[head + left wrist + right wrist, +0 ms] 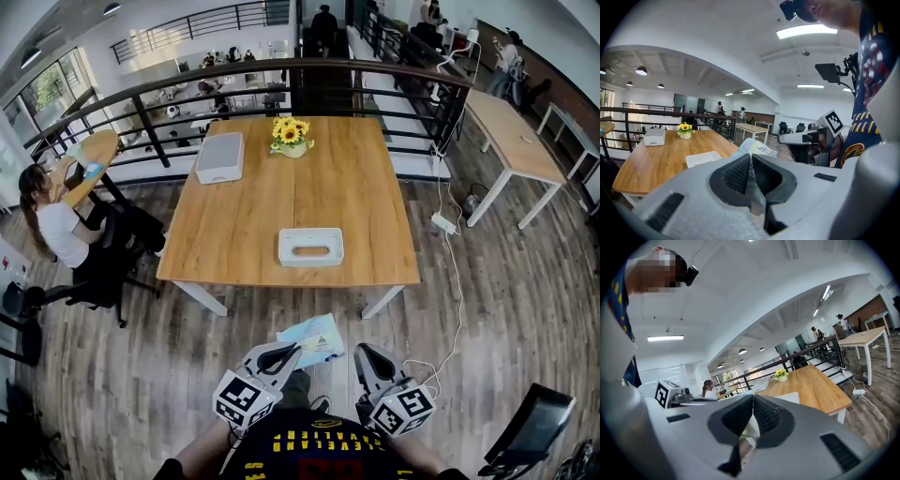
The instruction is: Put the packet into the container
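Note:
A light blue and white packet (pixel 313 338) hangs in front of me over the wooden floor, short of the table. My left gripper (pixel 288 351) is shut on its near edge; in the left gripper view the packet (pixel 756 148) sticks out past the closed pads (pixel 739 172). My right gripper (pixel 362 355) is beside it, shut with nothing in it (pixel 753 401). The white rectangular container (pixel 310 247) sits near the front edge of the wooden table (pixel 244 225), also seen as the container (pixel 704 158) and the container (pixel 793 397).
A larger white box (pixel 219 157) and a sunflower pot (pixel 291 137) stand at the table's far side. A black railing (pixel 281 80) runs behind. A person sits at a round table (pixel 52 220) on the left. A second table (pixel 511 136) and a cable (pixel 450 253) are on the right.

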Available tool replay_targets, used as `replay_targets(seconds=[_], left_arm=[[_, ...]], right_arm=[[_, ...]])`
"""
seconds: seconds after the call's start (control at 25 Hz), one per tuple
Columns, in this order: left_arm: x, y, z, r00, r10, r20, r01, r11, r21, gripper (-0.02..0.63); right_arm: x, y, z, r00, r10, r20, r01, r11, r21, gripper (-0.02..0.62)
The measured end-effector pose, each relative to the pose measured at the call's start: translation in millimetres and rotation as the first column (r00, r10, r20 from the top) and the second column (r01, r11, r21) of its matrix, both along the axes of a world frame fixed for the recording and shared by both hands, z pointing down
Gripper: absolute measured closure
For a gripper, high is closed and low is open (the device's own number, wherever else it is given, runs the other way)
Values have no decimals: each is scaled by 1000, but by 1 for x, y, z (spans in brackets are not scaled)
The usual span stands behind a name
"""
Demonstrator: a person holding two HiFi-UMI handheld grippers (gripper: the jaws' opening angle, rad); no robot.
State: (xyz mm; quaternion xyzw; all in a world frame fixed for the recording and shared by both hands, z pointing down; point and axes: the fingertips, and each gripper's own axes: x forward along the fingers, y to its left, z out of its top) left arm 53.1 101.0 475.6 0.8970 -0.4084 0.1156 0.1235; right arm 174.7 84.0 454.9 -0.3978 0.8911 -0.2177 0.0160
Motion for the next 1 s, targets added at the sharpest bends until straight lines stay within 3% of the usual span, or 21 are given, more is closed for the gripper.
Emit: replay_targets(seconds=[0.24, 0.64, 1.0], left_arm=[[-6, -50, 11, 999, 10, -42, -11, 1000, -25, 589], [-37, -140, 16, 998, 61, -28, -62, 998, -17, 589], [-73, -194, 20, 994, 61, -95, -65, 997, -39, 591]], right_arm=[[-13, -45, 3, 999, -9, -45, 9, 1000, 2, 581], [-51, -137, 10, 997, 10, -81, -12, 999, -30, 581], [-83, -190, 12, 992, 4, -127, -9, 999, -42, 581]])
